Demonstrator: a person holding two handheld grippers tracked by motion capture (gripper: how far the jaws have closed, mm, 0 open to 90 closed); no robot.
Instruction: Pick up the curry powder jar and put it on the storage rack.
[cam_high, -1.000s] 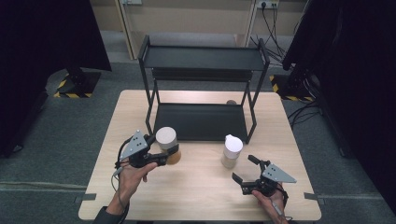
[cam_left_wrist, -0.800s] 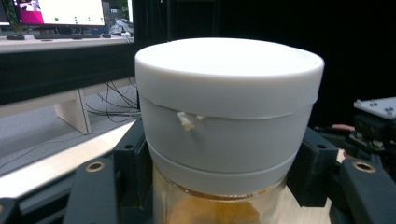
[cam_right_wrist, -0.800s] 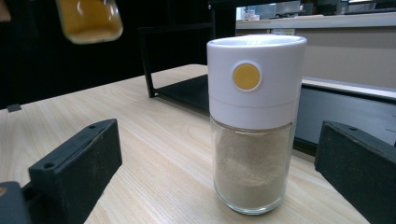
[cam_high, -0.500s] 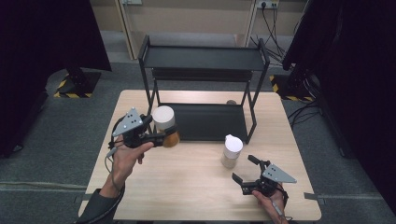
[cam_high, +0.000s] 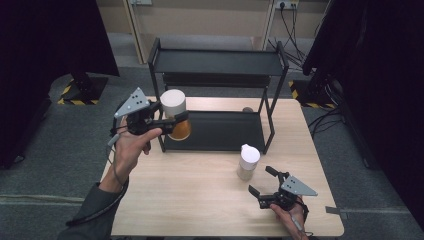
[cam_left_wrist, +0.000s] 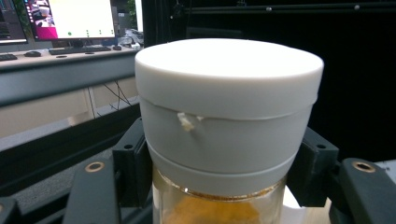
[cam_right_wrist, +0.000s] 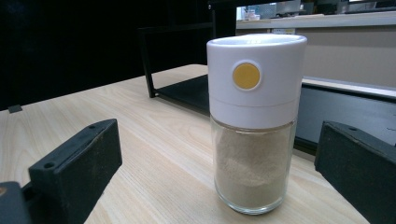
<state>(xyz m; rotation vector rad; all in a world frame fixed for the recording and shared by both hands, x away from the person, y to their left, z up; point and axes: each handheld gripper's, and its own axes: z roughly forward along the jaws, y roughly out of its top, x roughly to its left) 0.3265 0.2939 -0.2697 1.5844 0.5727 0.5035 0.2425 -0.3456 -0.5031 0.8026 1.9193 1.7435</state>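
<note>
Centrally, a black two-tier rack (cam_high: 220, 65) is seen standing at the far side of a pale wooden table (cam_high: 200, 200), its lower tray resting on the tabletop.

At the rack's left front corner, a jar (cam_high: 175, 114) with amber contents and a broad white lid is held off the table by the left gripper (cam_high: 170, 121). Its jaws are closed against the jar just under the lid, one on each side, as the left gripper view (cam_left_wrist: 229, 140) makes plain. The glass looks rigid, smooth and breakable, and the fill suggests moderate weight; the band below the lid is judged the surest place to be gripped, since the lid's lip would check any slipping.

Near the table's right front, a smaller shaker (cam_high: 247, 161) of pale powder stands upright, white-capped with a yellow button (cam_right_wrist: 246, 76). It is probably light, hard and easily tipped.

Just beside it, nearer the person, the right gripper (cam_high: 265, 182) is held wide open and empty, jaws facing the shaker (cam_right_wrist: 254, 121).
</note>
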